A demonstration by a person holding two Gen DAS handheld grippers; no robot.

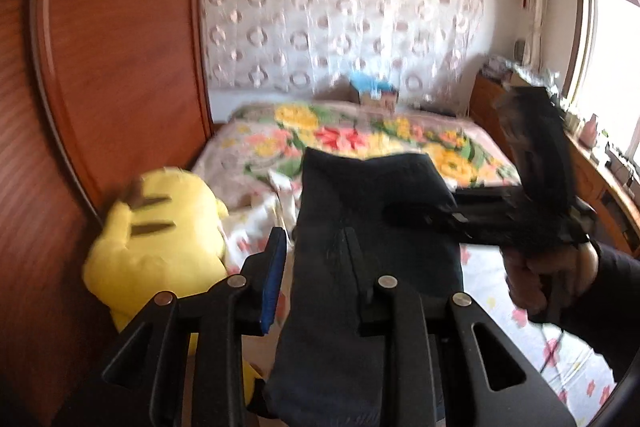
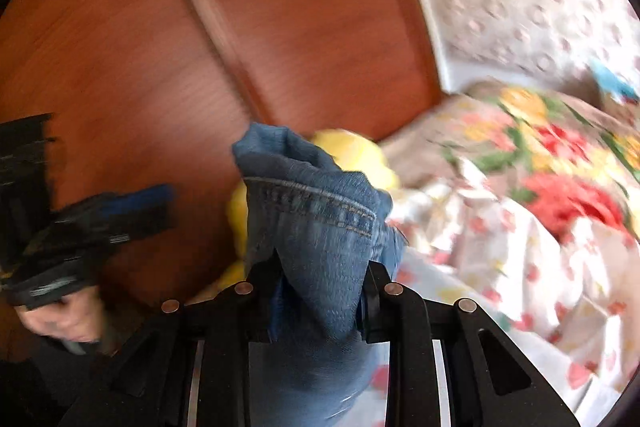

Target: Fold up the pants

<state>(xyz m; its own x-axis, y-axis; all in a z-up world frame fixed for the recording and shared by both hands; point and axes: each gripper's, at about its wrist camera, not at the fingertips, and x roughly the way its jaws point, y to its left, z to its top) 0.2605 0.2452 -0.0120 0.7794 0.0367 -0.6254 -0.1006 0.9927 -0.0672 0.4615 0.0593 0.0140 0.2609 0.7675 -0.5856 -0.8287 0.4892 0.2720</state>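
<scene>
The pants are blue denim; against the light in the left wrist view they look dark (image 1: pixel 380 195). My left gripper (image 1: pixel 314 239) is shut on a fold of them, and the cloth hangs down between its fingers. In the right wrist view a stitched hem of the pants (image 2: pixel 312 195) stands up between the fingers of my right gripper (image 2: pixel 324 263), which is shut on it. Both grippers are held above the bed. From the left view the right gripper (image 1: pixel 520 219) and its hand are blurred at the right. The left gripper (image 2: pixel 80 227) shows blurred at the right view's left edge.
A yellow plush toy (image 1: pixel 156 239) leans against the brown wooden panel (image 1: pixel 120 47) at the bed's left side. A floral blanket (image 1: pixel 360 135) lies further back on the flower-print sheet (image 1: pixel 520 327). A wooden desk (image 1: pixel 600 179) with small items runs along the window at the right.
</scene>
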